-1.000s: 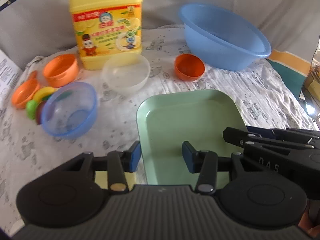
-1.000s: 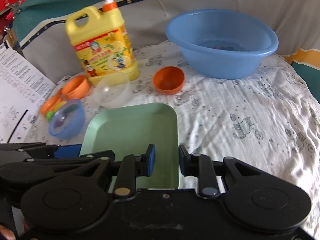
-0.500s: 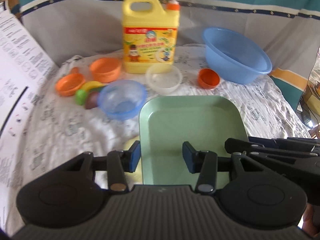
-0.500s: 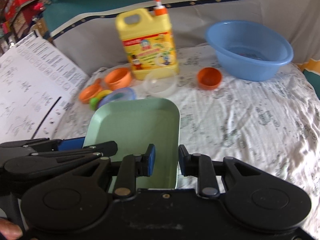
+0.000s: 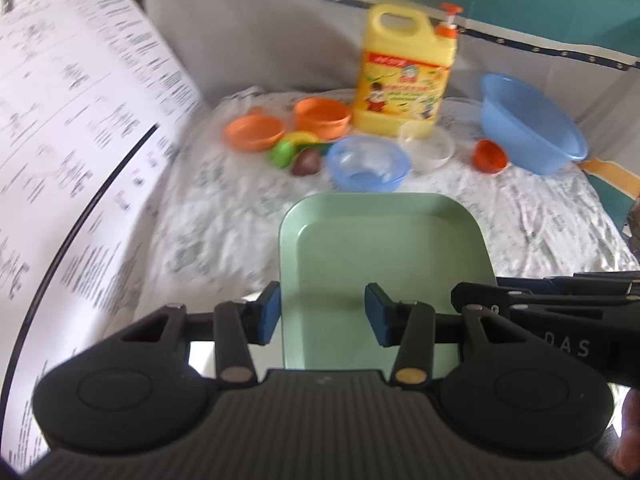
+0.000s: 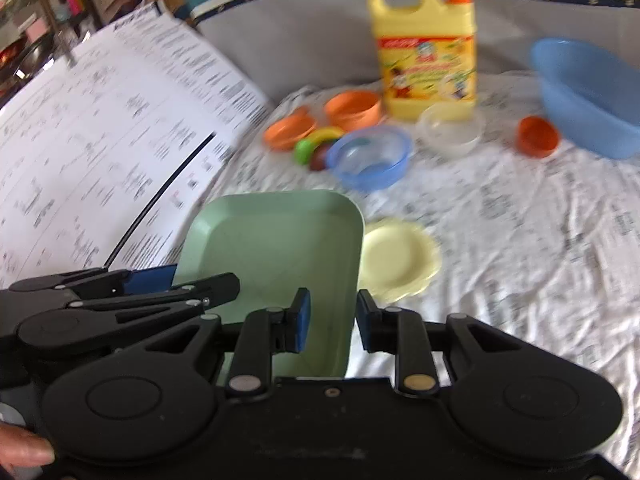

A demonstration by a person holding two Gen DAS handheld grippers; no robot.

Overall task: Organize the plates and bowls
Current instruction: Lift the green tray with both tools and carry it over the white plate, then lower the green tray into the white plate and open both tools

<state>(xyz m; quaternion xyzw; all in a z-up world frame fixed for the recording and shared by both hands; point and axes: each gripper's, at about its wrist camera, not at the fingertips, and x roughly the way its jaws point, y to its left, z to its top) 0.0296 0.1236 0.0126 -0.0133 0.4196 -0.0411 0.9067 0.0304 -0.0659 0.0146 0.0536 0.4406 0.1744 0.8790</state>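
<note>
Both grippers carry a pale green rectangular tray (image 5: pixel 380 248) (image 6: pixel 276 236) above the cloth. My left gripper (image 5: pixel 322 314) is shut on its left rim, one pad outside the edge and one over the floor. My right gripper (image 6: pixel 332 320) is shut on its right rim. A yellow scalloped plate (image 6: pixel 400 260) lies on the cloth just right of the tray. Farther back stand a blue bowl (image 5: pixel 368 164), a clear bowl (image 5: pixel 428 144), two orange bowls (image 5: pixel 322 118) and a small orange bowl (image 5: pixel 490 156).
A yellow detergent bottle (image 5: pixel 404 72) stands at the back, with a large blue basin (image 5: pixel 528 128) to its right. Toy fruits (image 5: pixel 296 150) lie beside the blue bowl. A big printed sheet (image 5: pixel 80 140) slopes up along the left. A hand (image 6: pixel 24 452) shows at the lower left.
Both grippers have drawn back and risen with the tray still held. The bowls now look farther off, the printed sheet fills the left, and the yellow plate has come into sight.
</note>
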